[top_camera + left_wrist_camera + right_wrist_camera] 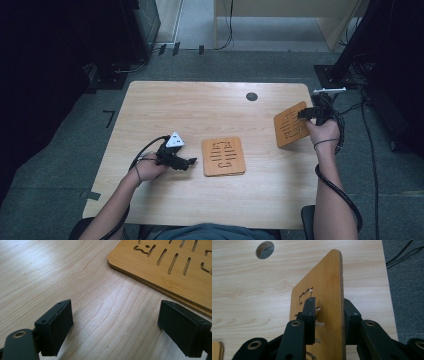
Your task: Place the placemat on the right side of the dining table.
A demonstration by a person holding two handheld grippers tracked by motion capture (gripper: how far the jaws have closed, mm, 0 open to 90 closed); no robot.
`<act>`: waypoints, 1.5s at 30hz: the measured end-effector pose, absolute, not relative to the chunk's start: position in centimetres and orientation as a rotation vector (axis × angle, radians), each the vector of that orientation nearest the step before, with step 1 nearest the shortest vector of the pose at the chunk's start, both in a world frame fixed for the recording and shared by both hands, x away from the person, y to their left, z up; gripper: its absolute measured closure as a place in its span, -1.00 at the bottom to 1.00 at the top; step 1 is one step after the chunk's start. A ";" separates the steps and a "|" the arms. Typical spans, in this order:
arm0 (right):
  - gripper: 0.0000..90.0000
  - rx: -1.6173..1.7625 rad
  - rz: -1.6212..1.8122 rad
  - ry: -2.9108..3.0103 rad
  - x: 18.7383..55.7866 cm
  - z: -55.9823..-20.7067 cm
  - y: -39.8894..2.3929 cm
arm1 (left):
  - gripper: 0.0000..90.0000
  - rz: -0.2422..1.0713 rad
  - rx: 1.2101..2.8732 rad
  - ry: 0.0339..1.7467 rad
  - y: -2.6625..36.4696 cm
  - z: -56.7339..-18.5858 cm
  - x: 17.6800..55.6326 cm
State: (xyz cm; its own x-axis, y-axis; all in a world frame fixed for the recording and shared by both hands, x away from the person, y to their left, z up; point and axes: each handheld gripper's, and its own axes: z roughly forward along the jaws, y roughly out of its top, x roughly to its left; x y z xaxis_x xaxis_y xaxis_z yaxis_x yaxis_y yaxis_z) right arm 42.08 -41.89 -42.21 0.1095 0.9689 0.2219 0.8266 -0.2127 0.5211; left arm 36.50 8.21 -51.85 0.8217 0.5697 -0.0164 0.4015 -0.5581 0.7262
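Observation:
A slotted bamboo board (290,125) stands tilted up on edge near the table's right side. My right gripper (307,114) is shut on it. In the right gripper view the board (329,285) rises between the jaws of that gripper (328,312), one pad on its slotted face and the other behind it. A second bamboo board (223,156) lies flat at the table's middle, with what looks like another under it (160,265). Just left of that stack, my left gripper (192,161) rests low over the wood, open (115,332), with nothing between its pads.
The light wooden table (200,105) has a round cable hole (252,96) at its far right. Its right edge runs close beside the held board, with grey carpet and cables beyond (407,277). Dark equipment stands around the table.

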 end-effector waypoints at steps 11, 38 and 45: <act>0.34 2.077 0.687 1.807 42.3 -43.2 -41.6 | -0.74 0.284 2.237 0.708 8.2 -51.9 36.5; -0.04 2.044 0.625 1.873 43.0 -45.2 -41.0 | -0.74 0.283 2.236 0.709 8.2 -51.8 36.5; -0.08 2.060 0.636 1.868 43.2 -45.6 -41.2 | -0.74 0.278 2.235 0.709 8.2 -51.8 36.5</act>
